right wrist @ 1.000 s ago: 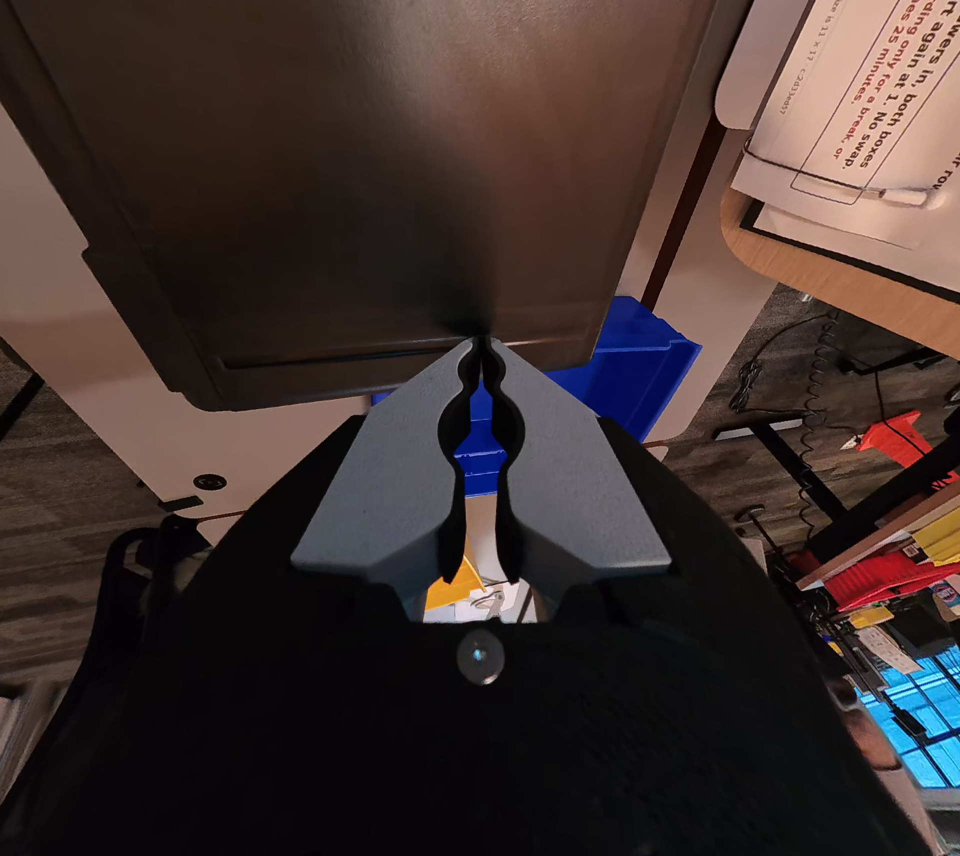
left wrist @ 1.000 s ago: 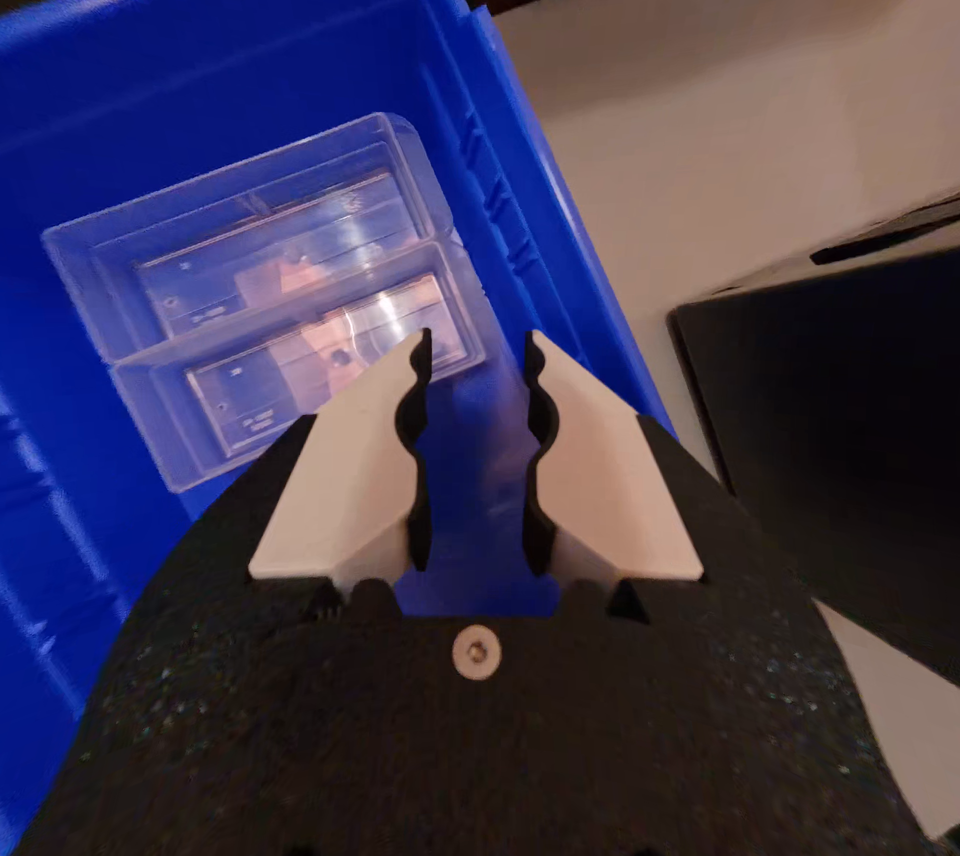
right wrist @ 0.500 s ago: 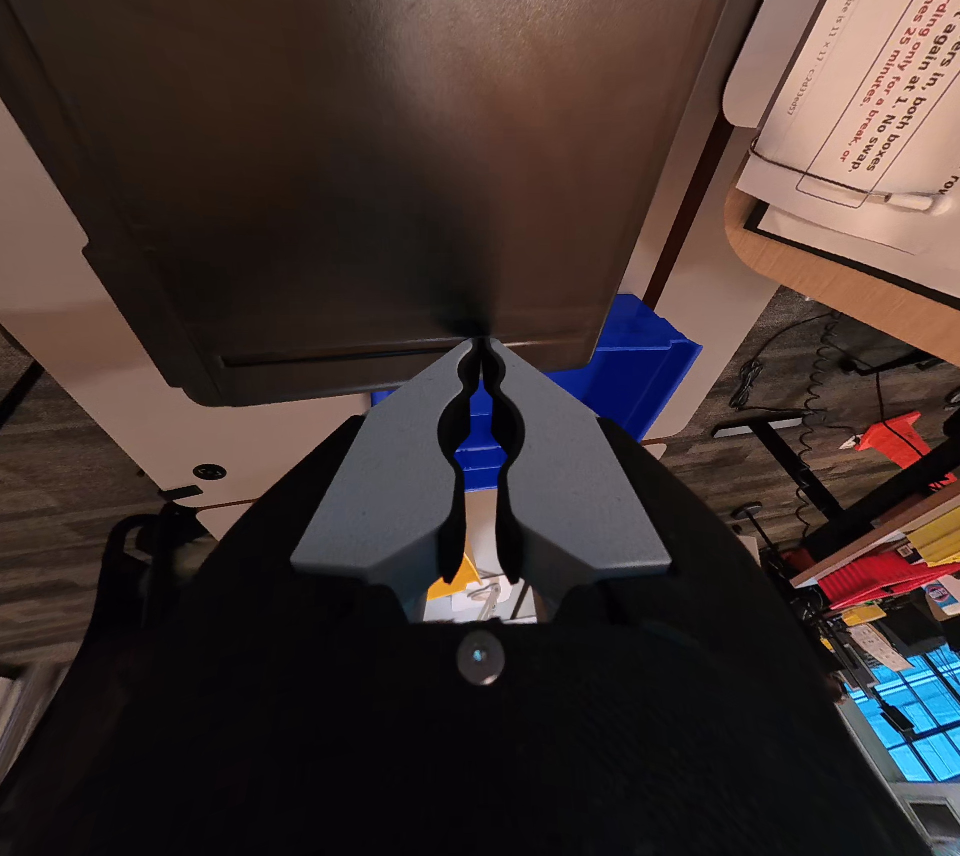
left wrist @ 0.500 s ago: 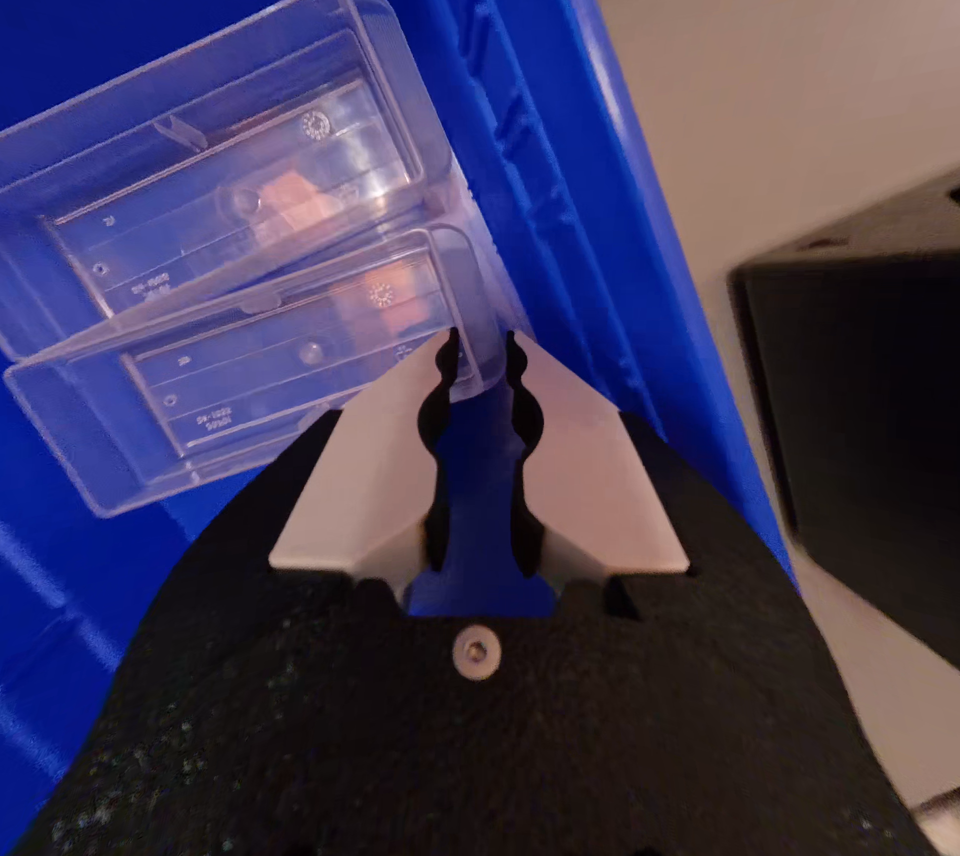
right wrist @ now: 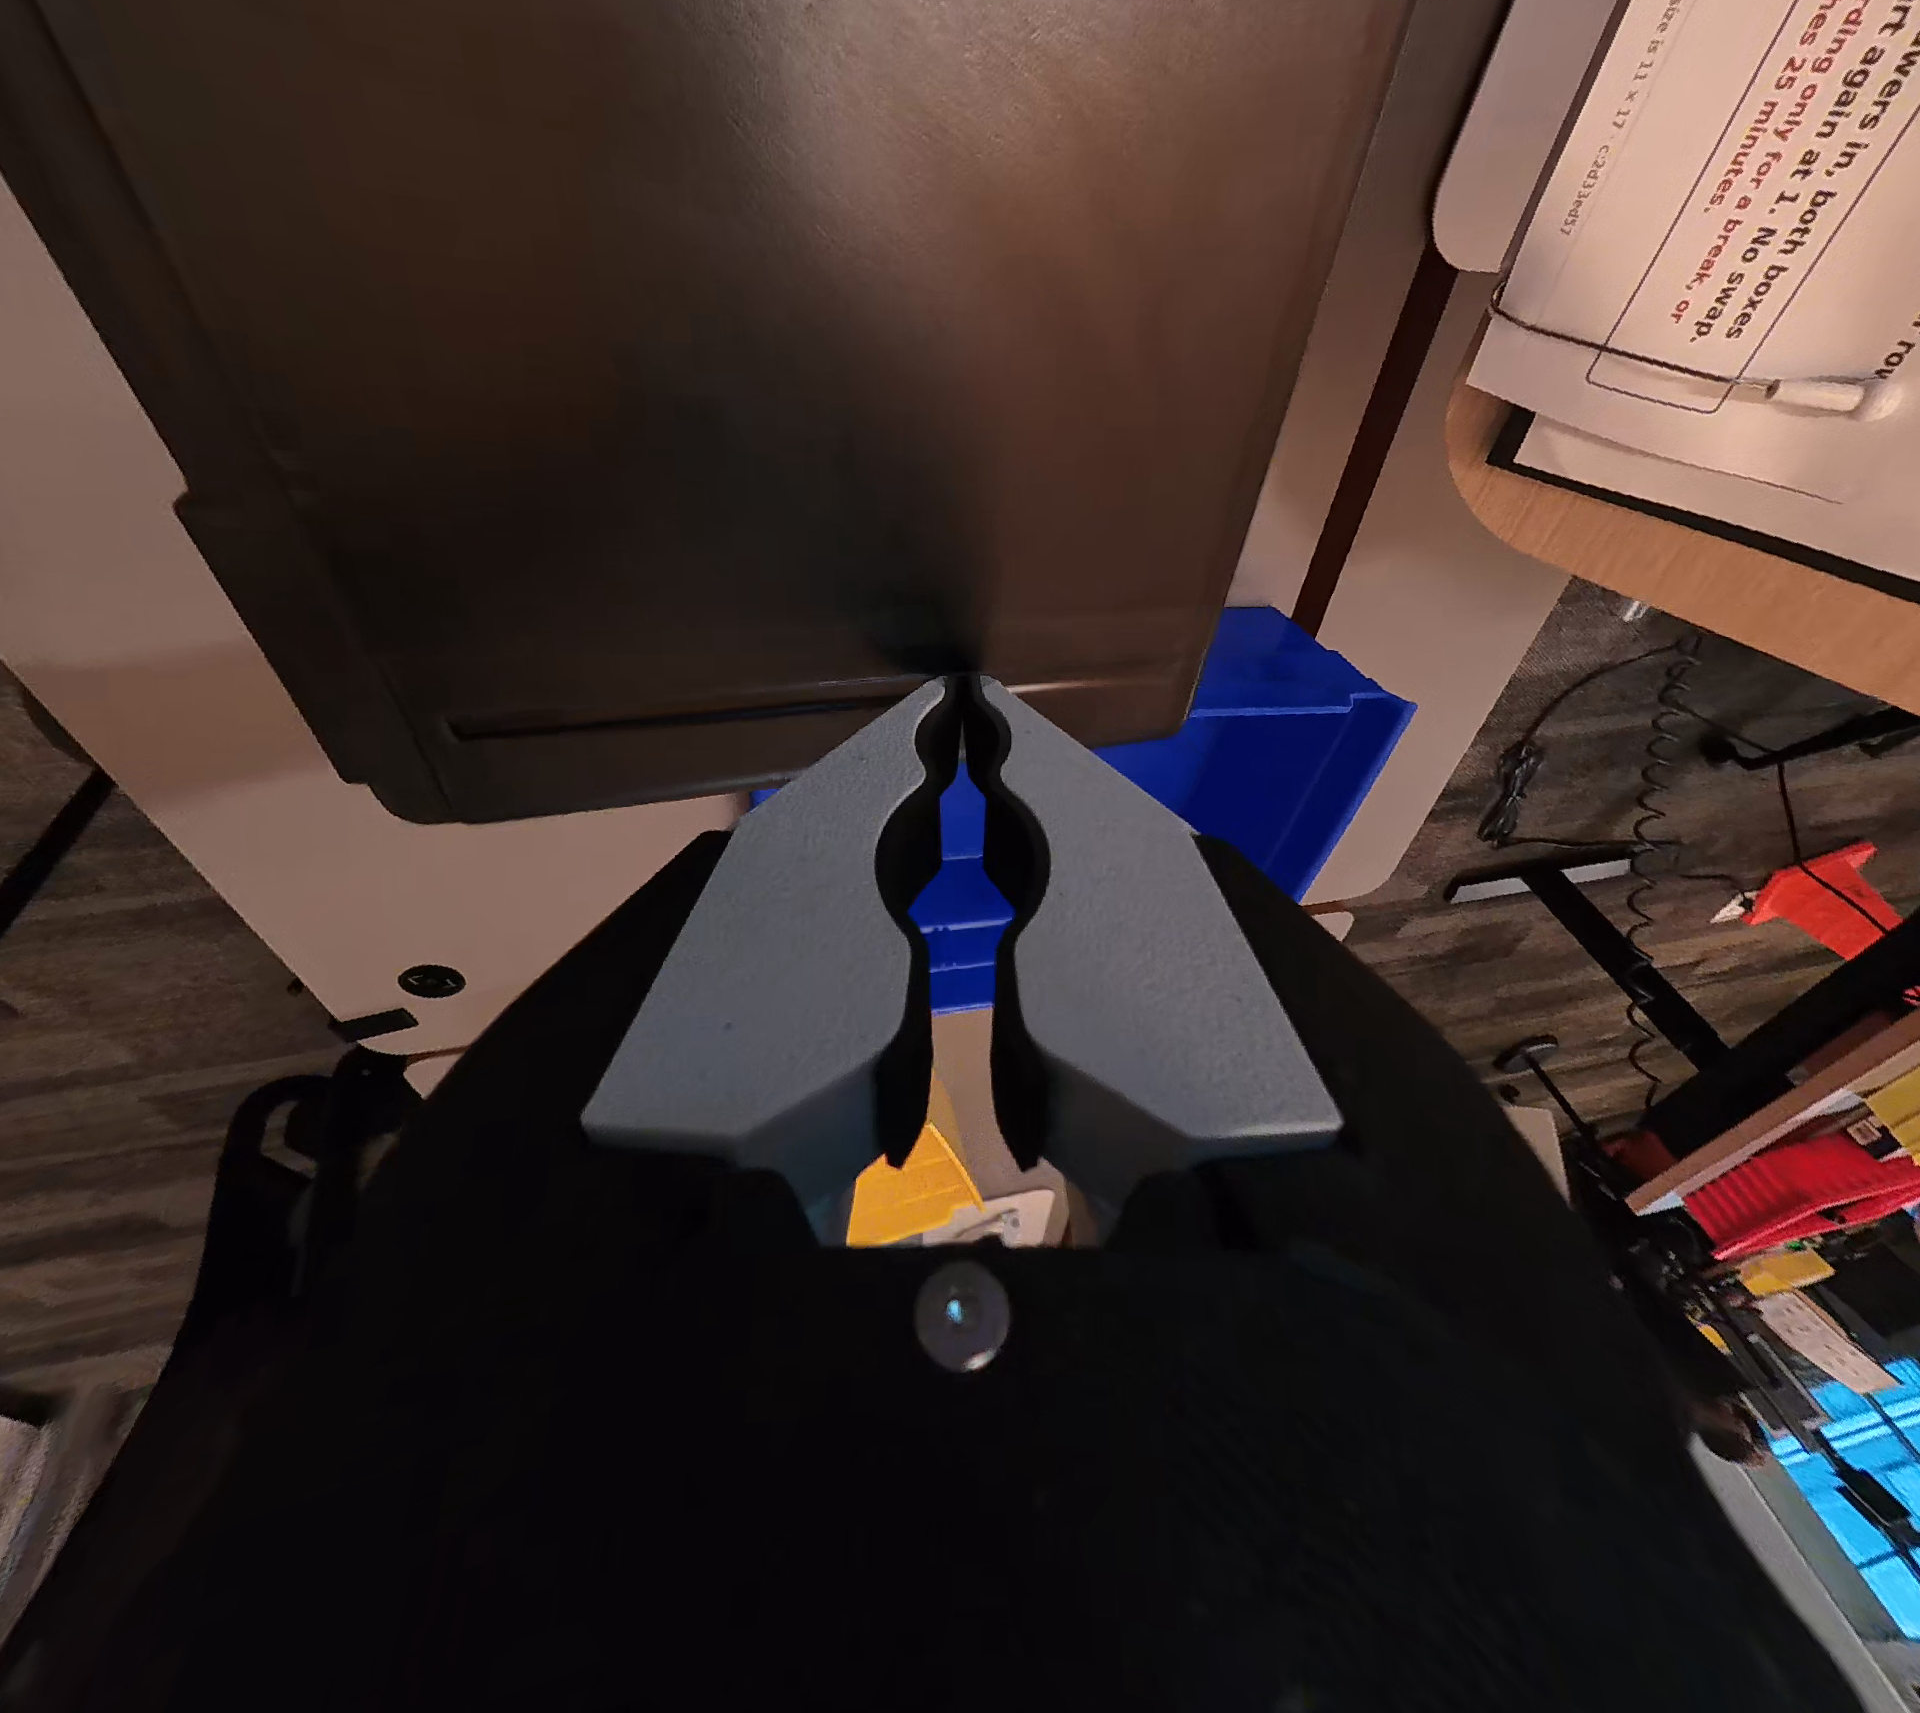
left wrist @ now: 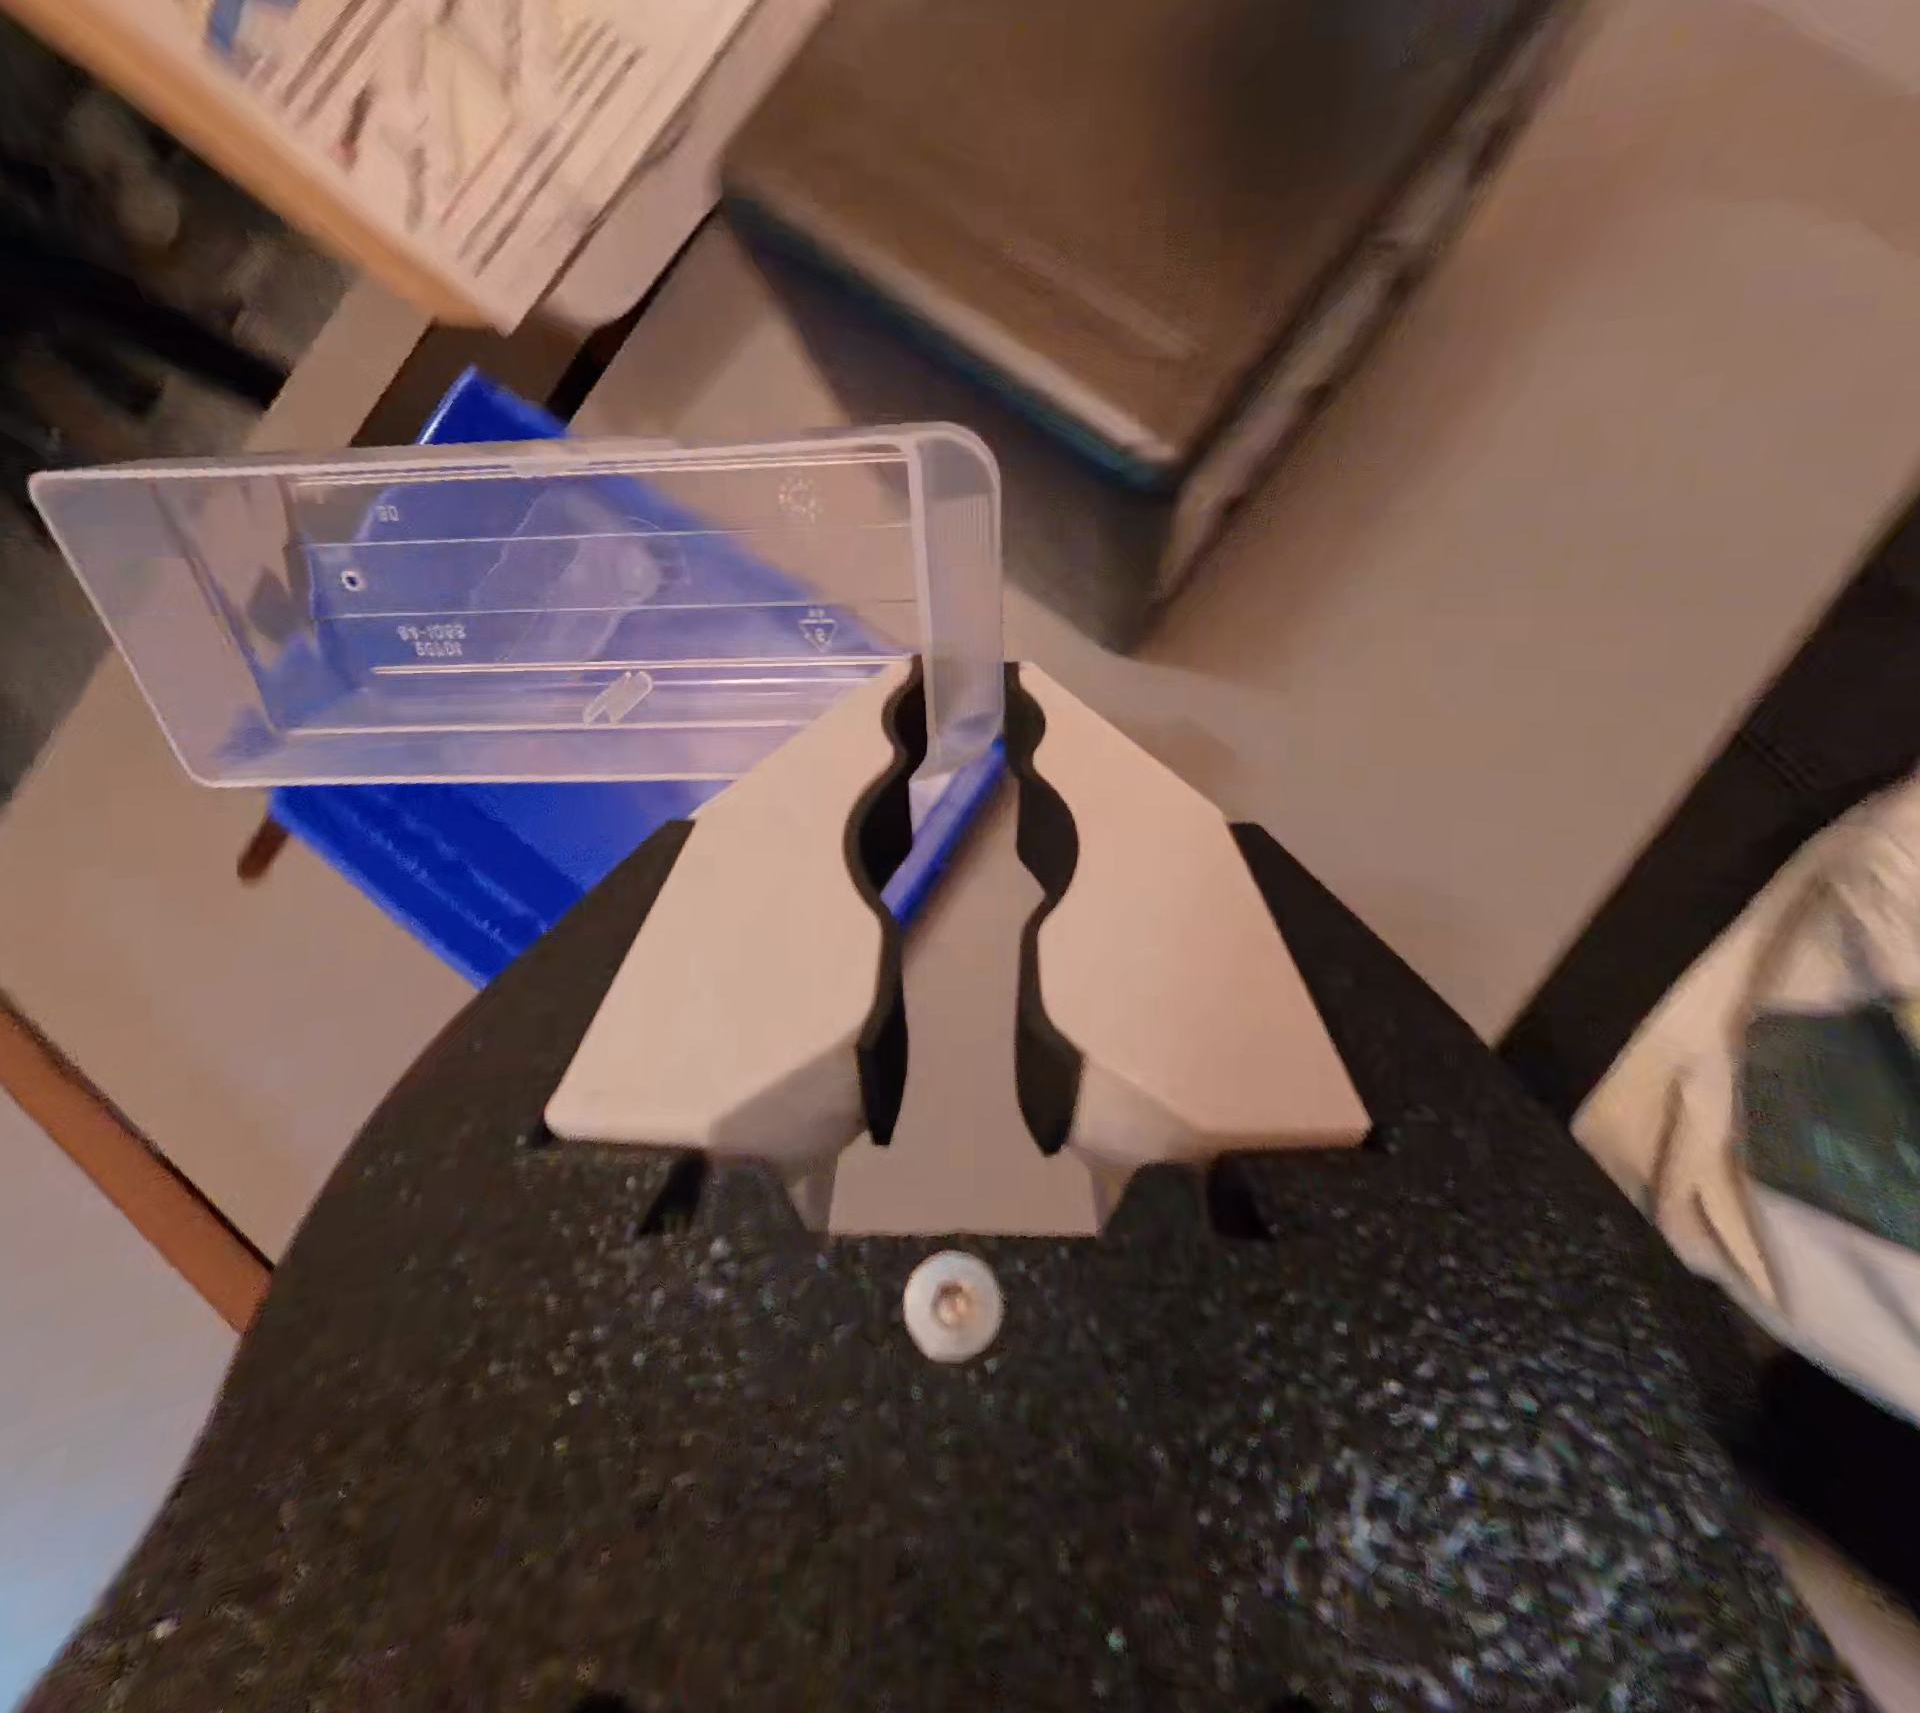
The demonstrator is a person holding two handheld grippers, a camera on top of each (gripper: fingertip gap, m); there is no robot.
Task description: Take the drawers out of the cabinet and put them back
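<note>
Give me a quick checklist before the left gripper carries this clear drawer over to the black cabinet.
1. Left gripper pinching the clear drawer at its end wall: ok.
2. Drawer lifted clear of the blue bin: ok.
3. Drawer empty, nothing to spill: cannot tell, the view is blurred.
4. Right gripper steadying the black cabinet, jaws closed on its lower edge: ok.
5. Open slot facing the drawer: cannot tell; only flat panels of the cabinet show.
6. Grip secure: not ok; one corner pinch, the drawer's length hangs sideways unsupported.

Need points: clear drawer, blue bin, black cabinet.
clear drawer [left wrist: 540, 614], left wrist view, on its flat transparent bottom.
blue bin [left wrist: 468, 874], left wrist view, on its ribbed outer wall.
black cabinet [right wrist: 727, 229], right wrist view, on its broad dark panel.
</note>
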